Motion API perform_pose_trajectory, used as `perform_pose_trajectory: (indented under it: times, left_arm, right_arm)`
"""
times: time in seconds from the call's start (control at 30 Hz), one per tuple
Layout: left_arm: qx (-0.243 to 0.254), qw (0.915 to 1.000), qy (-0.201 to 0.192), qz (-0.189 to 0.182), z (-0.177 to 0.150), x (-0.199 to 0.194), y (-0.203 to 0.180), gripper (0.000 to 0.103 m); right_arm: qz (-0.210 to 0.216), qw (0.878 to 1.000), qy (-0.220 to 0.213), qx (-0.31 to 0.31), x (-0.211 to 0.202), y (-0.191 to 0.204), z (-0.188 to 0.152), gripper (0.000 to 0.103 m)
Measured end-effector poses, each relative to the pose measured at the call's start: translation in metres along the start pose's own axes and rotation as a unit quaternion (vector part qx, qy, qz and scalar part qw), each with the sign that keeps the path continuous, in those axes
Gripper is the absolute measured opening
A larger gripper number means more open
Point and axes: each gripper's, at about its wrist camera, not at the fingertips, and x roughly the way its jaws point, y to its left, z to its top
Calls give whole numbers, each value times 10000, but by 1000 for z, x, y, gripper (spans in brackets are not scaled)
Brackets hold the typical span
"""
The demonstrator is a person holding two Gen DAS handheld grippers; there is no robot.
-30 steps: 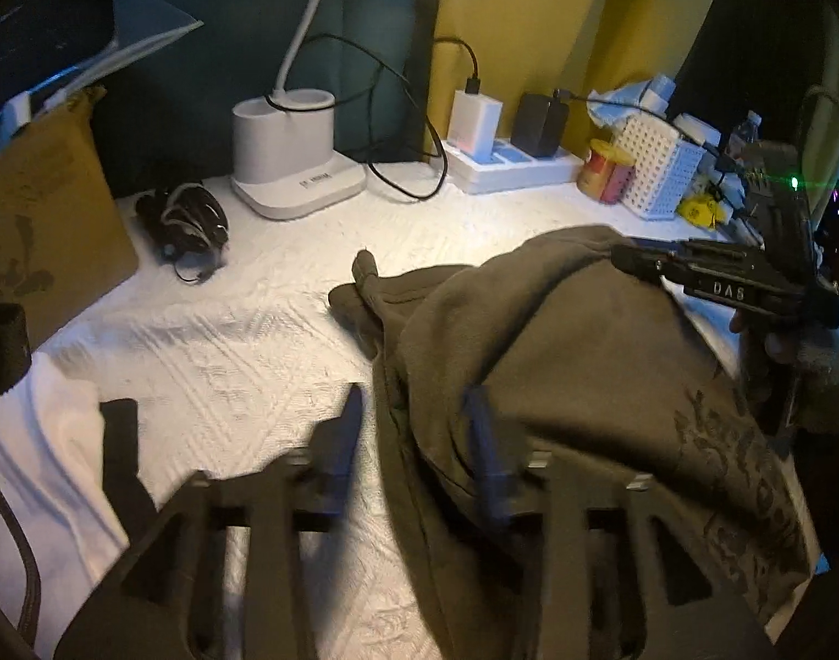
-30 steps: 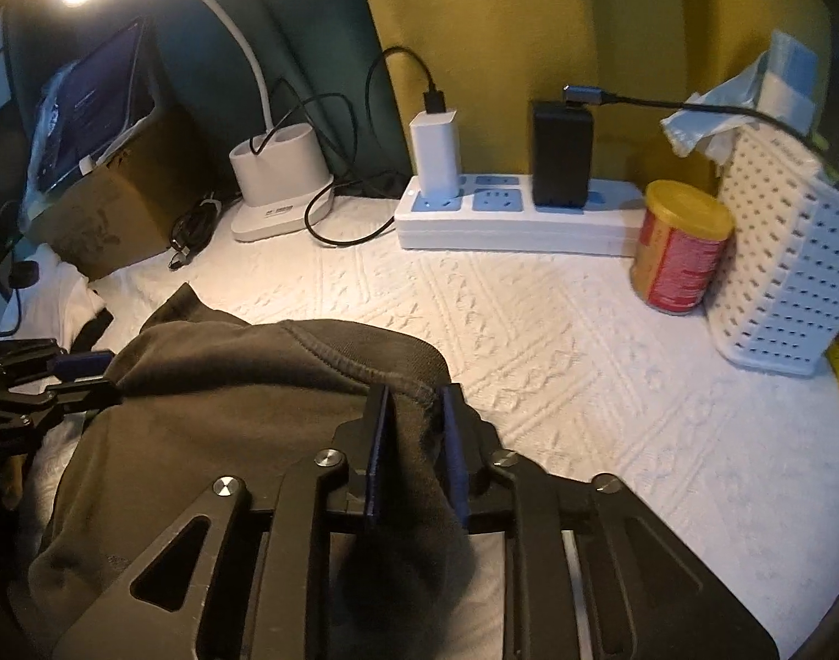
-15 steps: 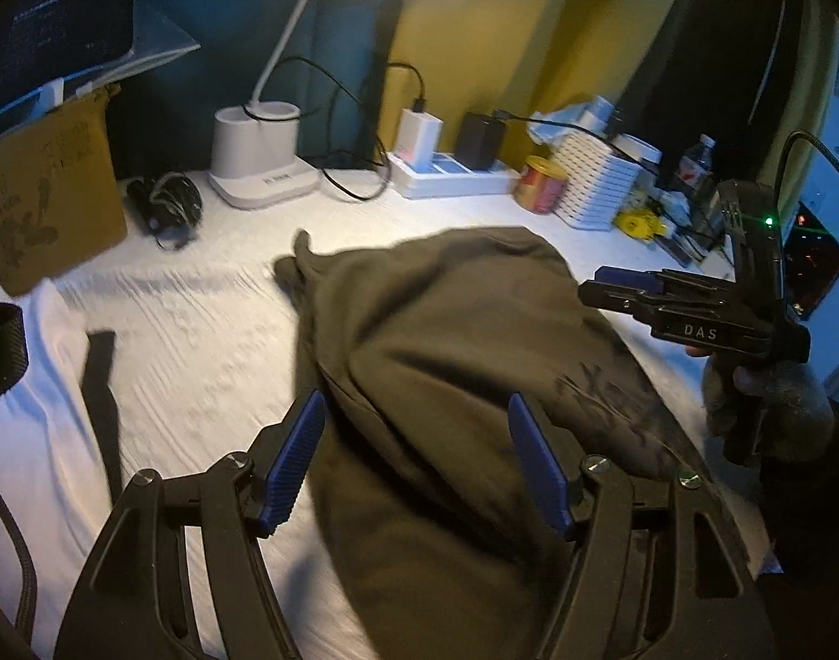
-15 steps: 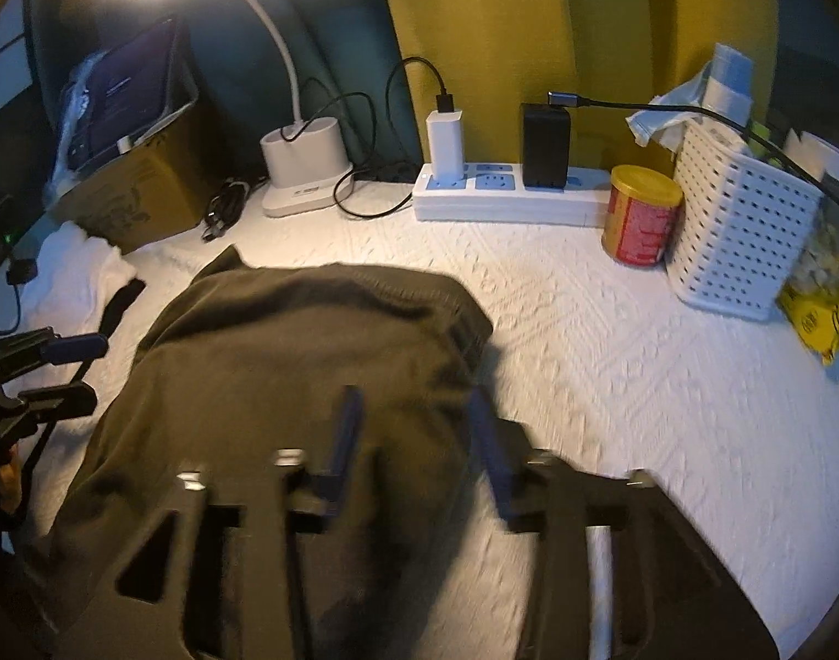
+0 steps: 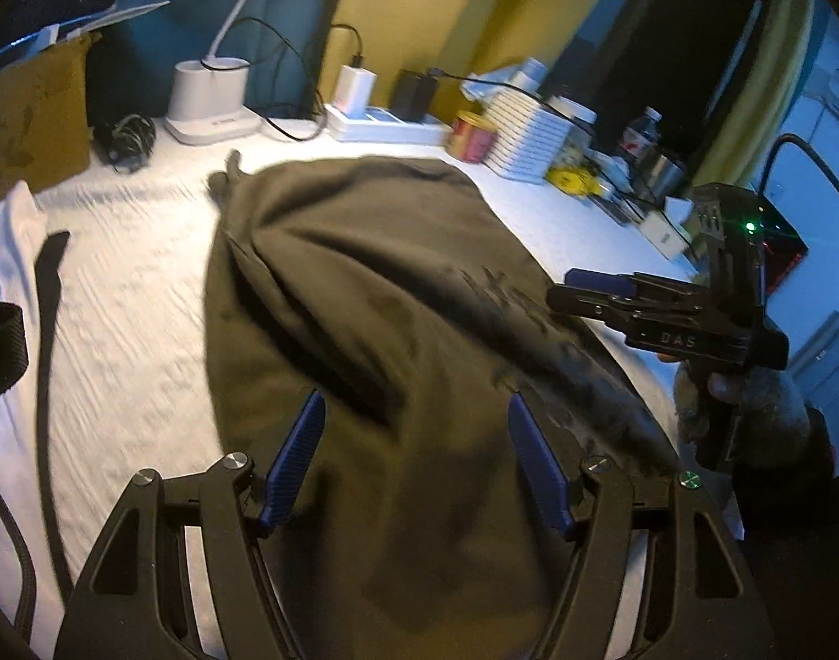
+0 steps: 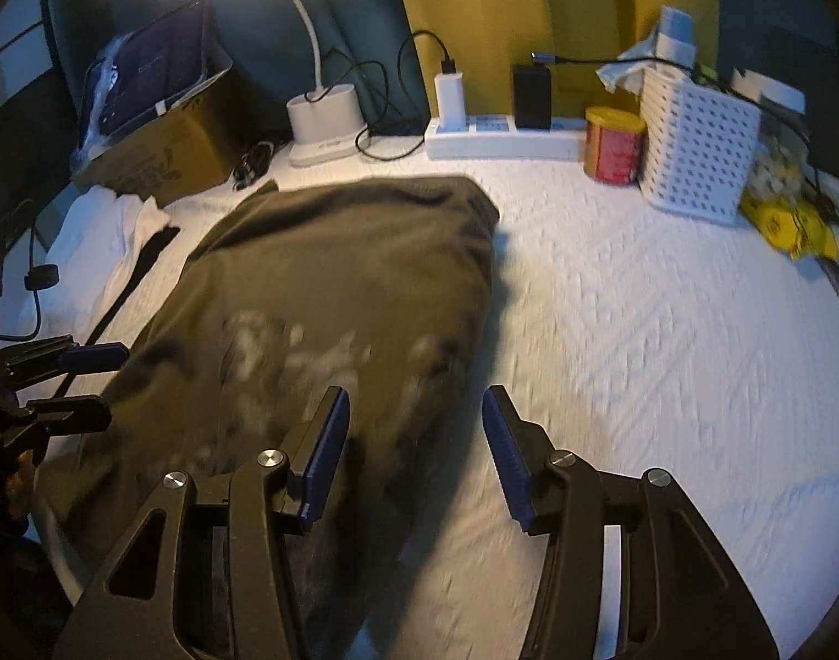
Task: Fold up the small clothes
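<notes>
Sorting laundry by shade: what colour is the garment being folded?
Dark olive-brown garment, faint print; clearest in the right wrist view.

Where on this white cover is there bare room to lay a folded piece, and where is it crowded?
Bare white cover lies right of the olive garment, bordered behind by the power strip, red can and white basket. A narrower strip runs between garment and white cloth. The back edge is crowded.

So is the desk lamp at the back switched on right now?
On: the desk lamp head glows brightly at the top of the right wrist view, lighting the white cover.
</notes>
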Motion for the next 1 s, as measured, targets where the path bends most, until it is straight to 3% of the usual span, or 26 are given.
perform_pose_trajectory:
  times: [0.13,0.23,0.33,0.37,0.53,0.83,0.9,0.93,1.0]
  left_arm:
    - [133,9996,241,-78,-18,3,-7,67]
    - [236,9988,389,-188,-29,4,-12,31]
    - [400,9986,313,-174,-34,-4,-21,10]
    - [406,9987,264,-161,-34,-9,-22,8]
    - [310,9995,61,-45,-36,-32,-17,6]
    - [-15,9996,226,-144,-50,-34,-6,9]
    - [-37,9996,240,-175,-52,-36,-6,21]
    - [-67,9994,236,-234,-54,-37,-6,32]
    - [-115,9991,217,-346,-57,-38,-5,38]
  right_arm:
    - [16,9999,27,106,-9,1,-18,54]
    - [0,9999,35,124,-15,3,-27,54]
    - [-28,9999,52,117,-19,5,-35,54]
    - [-35,9999,53,114,-20,5,-36,54]
    - [-10,9999,47,134,-27,7,-45,54]
    - [158,9997,156,96,-36,25,-72,53]
    - [253,9995,161,128,-40,27,-78,53]
    - [310,9993,164,157,-43,28,-83,53]
    - [429,9988,161,179,-48,33,-90,53]
